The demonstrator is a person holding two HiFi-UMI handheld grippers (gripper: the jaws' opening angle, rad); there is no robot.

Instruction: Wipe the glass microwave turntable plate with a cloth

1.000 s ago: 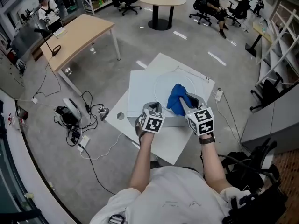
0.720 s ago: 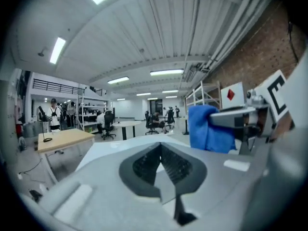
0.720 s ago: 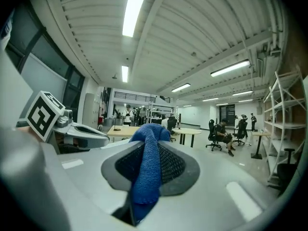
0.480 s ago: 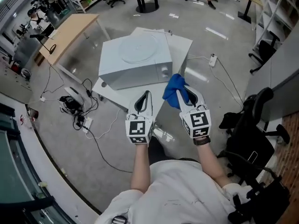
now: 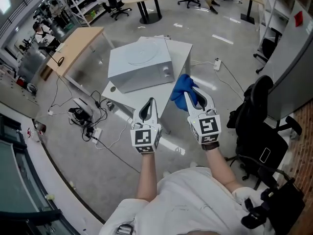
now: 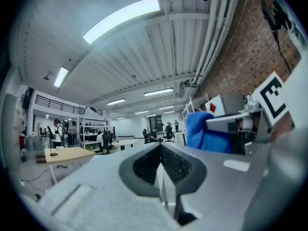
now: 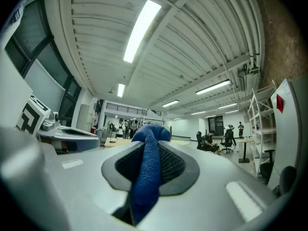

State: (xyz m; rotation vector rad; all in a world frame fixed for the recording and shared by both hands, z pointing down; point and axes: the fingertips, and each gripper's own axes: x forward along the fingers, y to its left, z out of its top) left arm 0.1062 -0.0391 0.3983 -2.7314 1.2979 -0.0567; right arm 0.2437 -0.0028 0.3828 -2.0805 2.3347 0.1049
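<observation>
Pulled back off white boxy microwave (image 5: 141, 75), right tongs (image 5: 195, 95) pinching bunched blue cloth (image 5: 182, 92), left tongs (image 5: 149, 103) pressed together, clear round glass plate (image 5: 143, 53) well ahead.

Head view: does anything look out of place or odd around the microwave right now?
Yes. The glass turntable plate lies on top of the microwave rather than inside it, and the blue cloth, clamped in the right claw, is held off to the side, not touching the plate.
</observation>
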